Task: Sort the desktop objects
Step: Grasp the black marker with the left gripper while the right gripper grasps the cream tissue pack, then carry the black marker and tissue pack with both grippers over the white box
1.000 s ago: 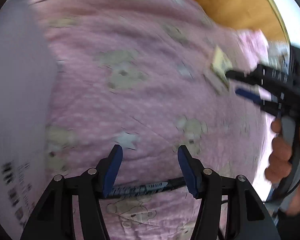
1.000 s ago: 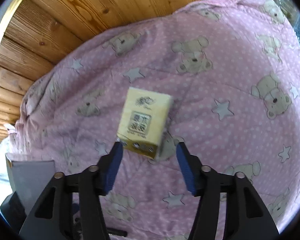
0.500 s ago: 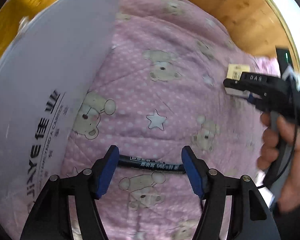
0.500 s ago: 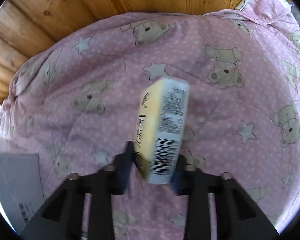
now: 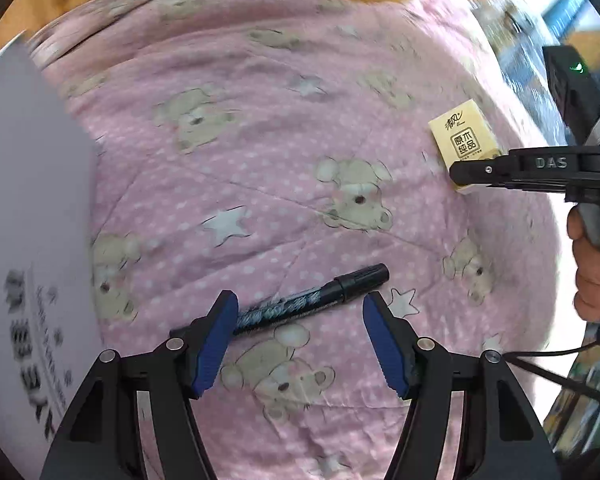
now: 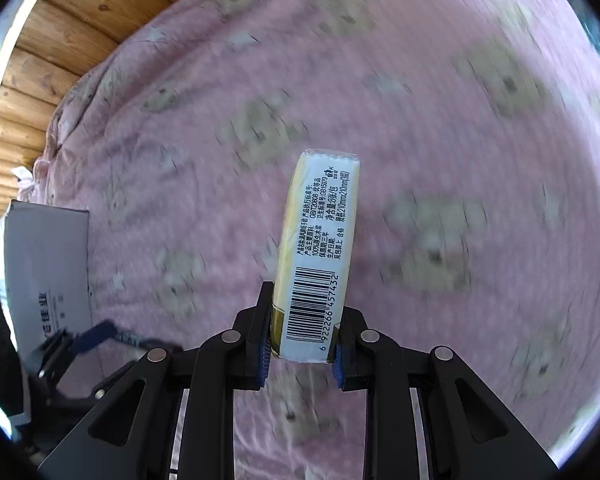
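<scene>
Pinching small yellow tissue packet [image 6: 315, 264], right gripper [image 6: 300, 354] was seen raised over pink bear-print quilt [image 5: 284, 128]; left gripper [image 5: 300, 344] spread wide above black marker pen [image 5: 316, 296].

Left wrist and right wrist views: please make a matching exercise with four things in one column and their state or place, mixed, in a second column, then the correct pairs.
Things:
1. yellow tissue pack
2. black marker pen
3. left gripper
4. grey cardboard box

States or places:
A. open, fingers on either side of the pen
B. clamped in the right gripper, off the blanket
C. at the left edge of the pink bear-print blanket
D. lying on the blanket

Pairs: 1-B, 2-D, 3-A, 4-C
</scene>
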{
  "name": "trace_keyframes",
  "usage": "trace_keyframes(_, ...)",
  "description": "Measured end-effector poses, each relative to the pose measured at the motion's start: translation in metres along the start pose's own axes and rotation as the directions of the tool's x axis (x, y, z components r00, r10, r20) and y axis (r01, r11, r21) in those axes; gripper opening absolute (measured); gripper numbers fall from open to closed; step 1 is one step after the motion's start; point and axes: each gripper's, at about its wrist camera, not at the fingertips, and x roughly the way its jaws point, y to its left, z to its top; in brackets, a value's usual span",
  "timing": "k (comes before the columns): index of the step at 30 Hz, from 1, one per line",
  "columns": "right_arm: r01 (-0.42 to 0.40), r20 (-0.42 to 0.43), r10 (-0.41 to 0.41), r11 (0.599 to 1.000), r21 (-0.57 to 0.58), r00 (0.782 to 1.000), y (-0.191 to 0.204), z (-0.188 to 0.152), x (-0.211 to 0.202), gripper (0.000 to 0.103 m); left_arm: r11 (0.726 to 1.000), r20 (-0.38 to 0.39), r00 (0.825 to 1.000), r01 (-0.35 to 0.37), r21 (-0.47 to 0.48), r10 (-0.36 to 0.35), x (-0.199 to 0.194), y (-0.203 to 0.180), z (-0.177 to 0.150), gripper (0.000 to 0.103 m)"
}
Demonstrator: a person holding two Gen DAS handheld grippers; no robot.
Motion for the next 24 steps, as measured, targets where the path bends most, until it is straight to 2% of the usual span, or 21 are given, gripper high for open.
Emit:
trace_keyframes(2,-0.017,-0.001,0.017,1.000,0.025,1.000,-0.016,-0.008,-0.005,0.025,0.999,-0.016,1.000,-0.024,0.023,0.024,0.010,-0.001,0.001,0.058)
trace_keyframes(3,-0.020,-0.001,0.020,0.999,0.031,1.000,-0.024,-0.014,-0.010,0.025,1.000,-0.004,1.000,-0.015,0.001,0.015,0.012,0.003,0.002,0.051)
trace_keyframes(4,-0.024,-0.001,0.024,0.999,0.034,1.000,-0.020,-0.015,-0.007,0.025,0.999,0.009,0.999,-0.039,-0.018,0.039,0.011,0.006,0.003,0.040)
trace_keyframes(5,-0.028,0.000,0.028,0.999,0.035,1.000,-0.018,-0.017,-0.005,0.025,0.996,0.001,0.997,-0.078,-0.043,0.078,0.010,0.010,0.006,0.030)
trace_keyframes(6,-0.034,0.003,0.033,0.999,0.035,0.999,-0.018,-0.019,-0.006,0.025,0.992,0.005,0.996,-0.083,-0.099,0.084,0.006,0.018,0.009,0.022)
trace_keyframes(7,-0.041,0.003,0.041,0.999,0.033,0.999,-0.015,-0.020,-0.005,0.025,0.985,0.009,0.998,-0.063,-0.161,0.066,0.003,0.026,0.010,0.019)
trace_keyframes(10,-0.066,0.002,0.066,0.998,0.022,0.998,-0.007,-0.023,-0.003,0.025,0.956,0.008,1.000,0.014,-0.292,-0.012,0.001,0.047,0.006,0.021)
trace_keyframes(14,-0.085,-0.004,0.085,0.996,-0.005,0.996,0.009,-0.026,0.003,0.025,0.953,0.021,0.999,0.034,-0.300,-0.029,0.003,0.049,-0.002,0.032)
trace_keyframes(17,-0.074,-0.003,0.074,0.997,0.000,0.997,0.013,-0.028,0.009,0.026,0.963,0.028,0.999,-0.010,-0.269,0.018,0.003,0.039,-0.003,0.033)
trace_keyframes(19,-0.062,-0.003,0.062,0.998,0.018,0.998,0.011,-0.029,0.012,0.029,0.967,0.032,0.997,-0.064,-0.245,0.074,0.004,0.031,-0.003,0.025)
trace_keyframes(20,-0.065,-0.003,0.066,0.997,0.033,0.998,0.009,-0.029,0.013,0.029,0.966,0.031,0.995,-0.089,-0.242,0.100,0.005,0.030,-0.003,0.017)
trace_keyframes(24,-0.071,0.005,0.071,0.997,0.038,0.997,0.010,-0.029,0.014,0.025,0.954,0.038,0.996,-0.067,-0.292,0.082,0.001,0.035,-0.008,0.014)
